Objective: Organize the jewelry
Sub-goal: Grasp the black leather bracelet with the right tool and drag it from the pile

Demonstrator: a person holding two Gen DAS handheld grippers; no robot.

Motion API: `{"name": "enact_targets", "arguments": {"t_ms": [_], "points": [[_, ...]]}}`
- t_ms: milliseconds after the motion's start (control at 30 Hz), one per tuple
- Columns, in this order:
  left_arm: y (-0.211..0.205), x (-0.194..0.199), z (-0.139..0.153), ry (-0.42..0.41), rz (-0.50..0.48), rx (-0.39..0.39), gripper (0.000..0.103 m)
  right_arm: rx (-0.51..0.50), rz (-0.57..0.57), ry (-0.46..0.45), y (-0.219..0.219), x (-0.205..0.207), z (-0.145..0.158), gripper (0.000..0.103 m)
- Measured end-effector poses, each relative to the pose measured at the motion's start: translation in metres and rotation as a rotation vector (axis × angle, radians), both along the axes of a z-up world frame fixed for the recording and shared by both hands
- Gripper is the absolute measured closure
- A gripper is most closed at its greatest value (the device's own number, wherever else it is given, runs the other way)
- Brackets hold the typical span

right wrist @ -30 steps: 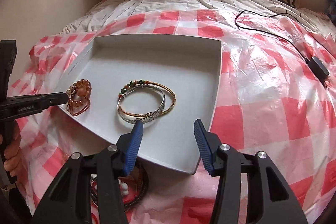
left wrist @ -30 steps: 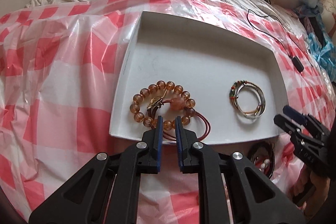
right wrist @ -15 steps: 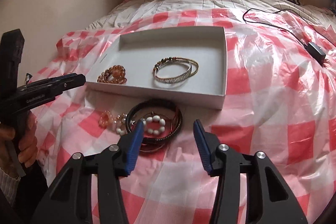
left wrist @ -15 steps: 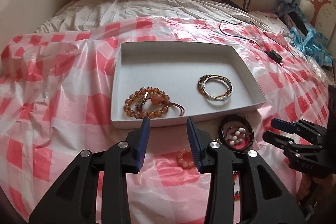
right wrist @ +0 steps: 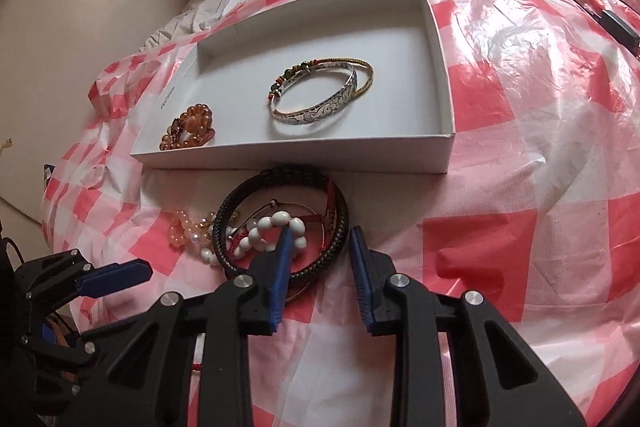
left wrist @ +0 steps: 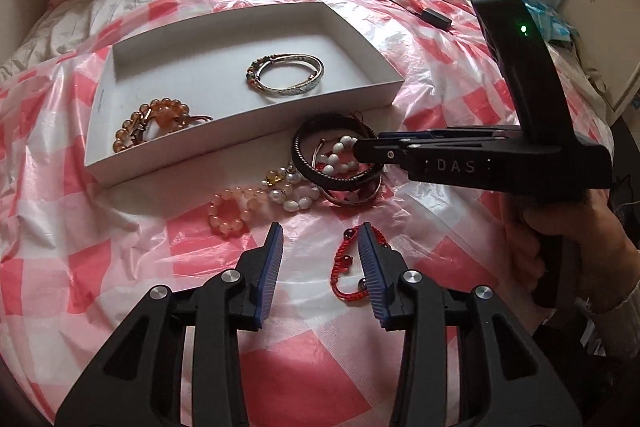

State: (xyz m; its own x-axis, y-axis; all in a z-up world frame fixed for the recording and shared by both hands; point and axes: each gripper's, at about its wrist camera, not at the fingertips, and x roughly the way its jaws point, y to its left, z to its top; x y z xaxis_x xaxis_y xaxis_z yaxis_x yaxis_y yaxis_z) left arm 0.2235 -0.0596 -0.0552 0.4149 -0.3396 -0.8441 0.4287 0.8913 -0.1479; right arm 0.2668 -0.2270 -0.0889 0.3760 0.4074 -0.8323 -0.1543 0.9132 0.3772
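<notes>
Both grippers have pulled back from white box (right wrist: 304,163) to loose pile in front. Right gripper (right wrist: 318,239), jaws closing, straddles black braided bracelet (right wrist: 340,231); contact unclear, prob. none. Left gripper (left wrist: 320,231) opening, empty, farther off.

The checked sheet (right wrist: 520,131) is looking like thin glossy plastic, crinkled and shining; the white tray (right wrist: 446,75) is looking like matt smooth cardboard; the engraved bangle (right wrist: 320,107) is showing polished metal; the black bracelet (right wrist: 224,223) is appearing braided, rough; the white beads (right wrist: 280,217) are gleaming smoothly.
</notes>
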Motion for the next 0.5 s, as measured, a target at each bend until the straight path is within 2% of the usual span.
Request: {"name": "enact_targets", "arguments": {"t_ms": [167, 500], "points": [[-0.007, -0.003, -0.007, 0.017, -0.019, 0.031, 0.064, 0.008, -0.008, -0.016, -0.005, -0.004, 0.003, 0.091], [-0.012, -0.008, -0.010, -0.015, -0.044, 0.099, 0.062, 0.007, -0.023, -0.055, -0.013, -0.021, 0.016, 0.093]]}}
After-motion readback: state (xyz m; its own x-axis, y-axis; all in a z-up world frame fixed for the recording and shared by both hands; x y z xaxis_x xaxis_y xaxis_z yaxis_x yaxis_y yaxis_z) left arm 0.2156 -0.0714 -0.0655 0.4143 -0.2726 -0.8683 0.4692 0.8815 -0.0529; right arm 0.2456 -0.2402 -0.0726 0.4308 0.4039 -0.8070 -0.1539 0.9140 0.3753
